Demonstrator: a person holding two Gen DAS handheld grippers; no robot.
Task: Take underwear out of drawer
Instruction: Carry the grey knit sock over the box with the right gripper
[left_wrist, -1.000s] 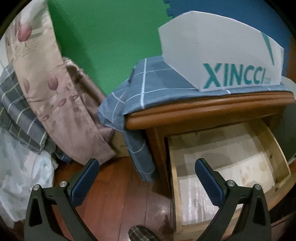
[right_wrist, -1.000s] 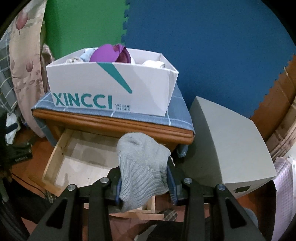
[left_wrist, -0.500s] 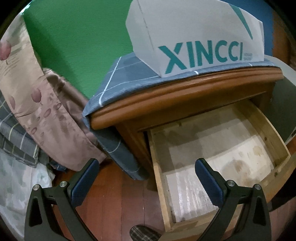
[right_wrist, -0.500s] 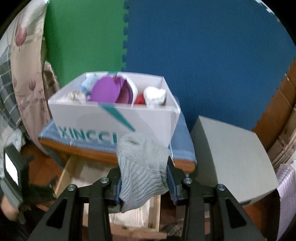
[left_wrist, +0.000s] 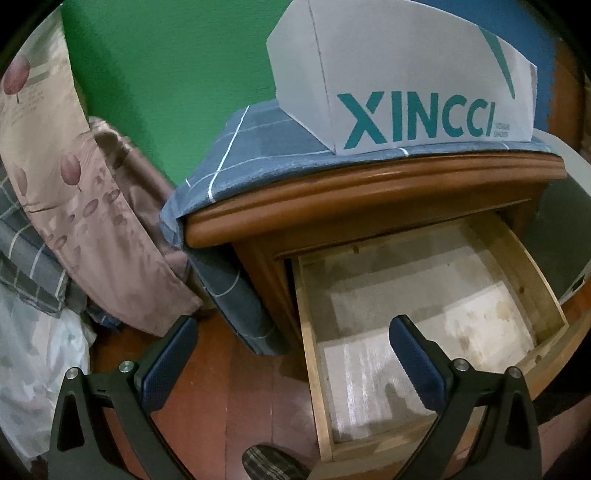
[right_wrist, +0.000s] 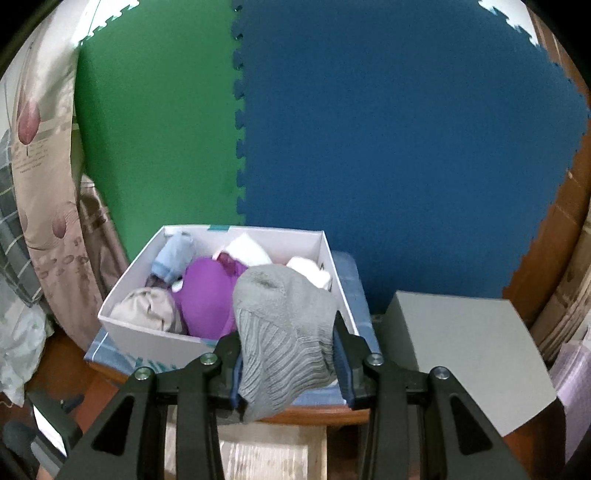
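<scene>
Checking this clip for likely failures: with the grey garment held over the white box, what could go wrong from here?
1. The grey garment hangs loosely from the right gripper; it could catch the near wall of the white box and drag it along the blue cloth.
2. The box already holds a purple item and others, so the garment might land on the rim and slide off.
3. The drawer stands open below.

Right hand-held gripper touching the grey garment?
Touching. The right wrist view shows the right hand-held gripper with both fingers pressed against the grey garment, above the white box.
</scene>
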